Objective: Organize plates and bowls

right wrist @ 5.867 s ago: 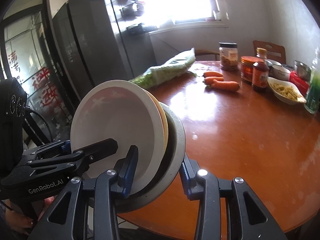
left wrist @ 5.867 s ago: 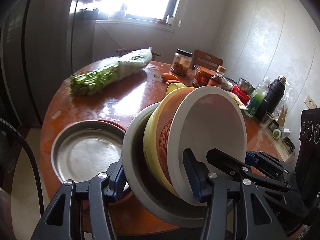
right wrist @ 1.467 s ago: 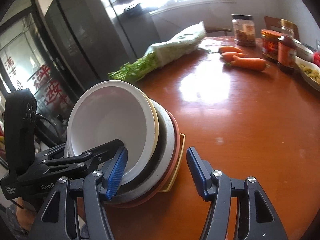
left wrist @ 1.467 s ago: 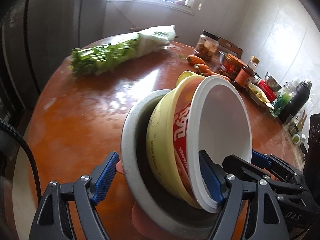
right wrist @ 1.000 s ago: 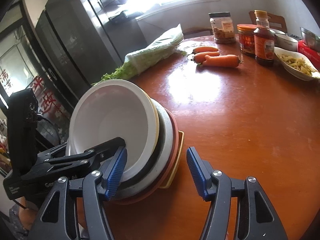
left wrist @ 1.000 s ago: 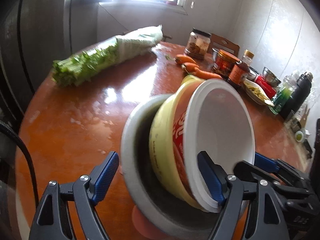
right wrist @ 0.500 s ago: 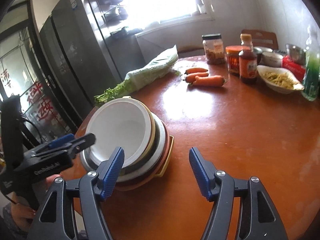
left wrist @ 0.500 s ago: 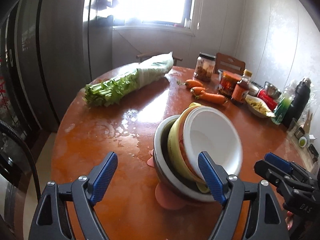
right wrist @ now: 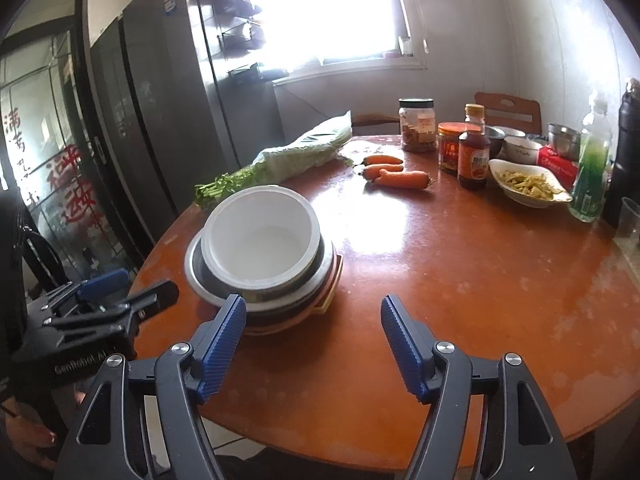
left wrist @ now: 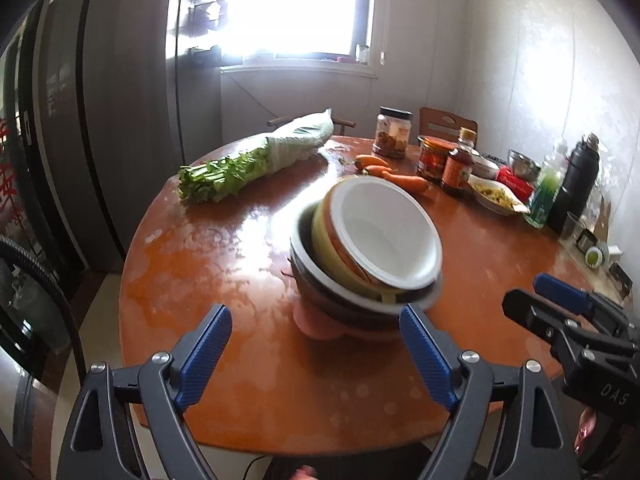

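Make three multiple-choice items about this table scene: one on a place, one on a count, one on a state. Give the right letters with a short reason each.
1. Where does the stack of bowls stand?
A. on the round table, near its front edge
B. on the windowsill
C. on a chair

2. How many carrots lie on the table?
A. one
B. three
C. five

3. How do the two grippers stand?
A. both clamped on the stack
B. one open, one clamped on the stack
C. both open, holding nothing

Answers:
1. A: the stack rests on the orange tabletop just ahead of the blue pads.
2. B: three carrots lie together beside the bagged celery.
3. C: the left gripper and the right gripper are clear of the stack, with only bare tabletop between their pads.
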Demonstrator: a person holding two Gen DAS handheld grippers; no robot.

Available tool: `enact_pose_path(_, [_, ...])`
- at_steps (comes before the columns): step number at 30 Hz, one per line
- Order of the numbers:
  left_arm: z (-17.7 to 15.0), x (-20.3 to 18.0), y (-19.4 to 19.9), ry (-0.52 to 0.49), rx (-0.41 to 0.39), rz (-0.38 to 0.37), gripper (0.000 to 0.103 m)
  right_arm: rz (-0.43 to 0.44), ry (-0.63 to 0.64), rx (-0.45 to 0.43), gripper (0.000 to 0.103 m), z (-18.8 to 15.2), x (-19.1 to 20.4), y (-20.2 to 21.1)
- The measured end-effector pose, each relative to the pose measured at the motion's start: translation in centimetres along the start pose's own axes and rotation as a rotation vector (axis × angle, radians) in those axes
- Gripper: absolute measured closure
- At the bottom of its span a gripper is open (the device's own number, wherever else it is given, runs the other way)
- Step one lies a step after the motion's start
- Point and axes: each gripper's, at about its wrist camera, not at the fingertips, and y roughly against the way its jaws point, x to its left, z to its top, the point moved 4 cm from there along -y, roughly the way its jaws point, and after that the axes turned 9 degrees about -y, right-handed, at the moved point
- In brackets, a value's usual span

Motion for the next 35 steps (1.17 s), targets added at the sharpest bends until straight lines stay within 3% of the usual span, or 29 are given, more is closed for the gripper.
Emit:
enact_pose_path(16, [-2.1, -0.7, 0.4, 0.009, 0.047, 0.031, 0.013, -0.034, 0.039, 0.021, 0.031, -2.7, 0.3, 0.6])
enact_pose_path(35, [-2.8, -0.7, -0.6, 0.001, 0.083, 0.041, 0.013, -0.035, 0.038, 0.04, 0.031, -3.2, 0.4, 0.1])
